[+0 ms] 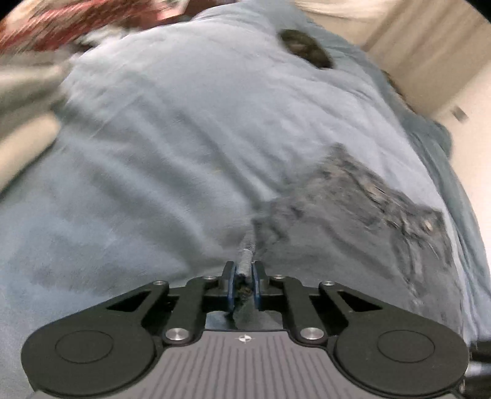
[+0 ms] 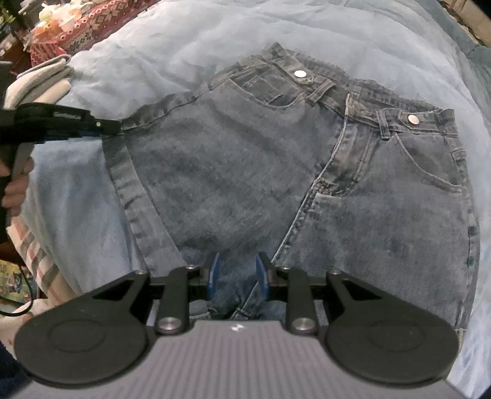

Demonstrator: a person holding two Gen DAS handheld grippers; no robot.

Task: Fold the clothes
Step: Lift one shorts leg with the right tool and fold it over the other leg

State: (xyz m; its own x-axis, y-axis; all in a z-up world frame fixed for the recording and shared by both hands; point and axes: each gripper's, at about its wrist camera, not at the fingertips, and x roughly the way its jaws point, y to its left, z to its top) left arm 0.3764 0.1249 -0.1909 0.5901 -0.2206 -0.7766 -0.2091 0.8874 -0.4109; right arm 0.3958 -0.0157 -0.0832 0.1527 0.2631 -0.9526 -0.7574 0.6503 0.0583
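Far left, off the bed: a red patterned cloth (image 2: 92, 24) over furniture, and nearer, a stack of pale folded garments (image 2: 40, 79) at the edge of the light blue bedspread (image 2: 172, 46).

Left: the left gripper (image 2: 104, 127) enters from the left edge, carried by the person's hand (image 2: 13, 190). Its jaws stand nearly together, clamped on the hem corner of the jeans (image 2: 233, 165); in the left wrist view a thin ridge of denim (image 1: 245, 270) sits pinched between the blue pads (image 1: 255, 282).

Centre: the jeans lie on the bedspread, already doubled, the folded leg panel laid over the upper part. The waistband with its two metal buttons (image 2: 300, 74) runs along the far side, sloping toward the right; the hem edge runs from the left gripper toward the near side.

Near centre: the right gripper (image 2: 236, 273) points steeply down at the near edge, jaws partly apart with bunched denim between the pads, apparently gripped, though contact is not plain.

Relation governing the next move: both held points lie on the near-left margin, the waistband far and right of them. The fold would likely carry that margin across toward the waistband; the left gripper holds the freer corner.

Obstruction: none on the denim itself; the garment stack lies just beyond the left gripper.
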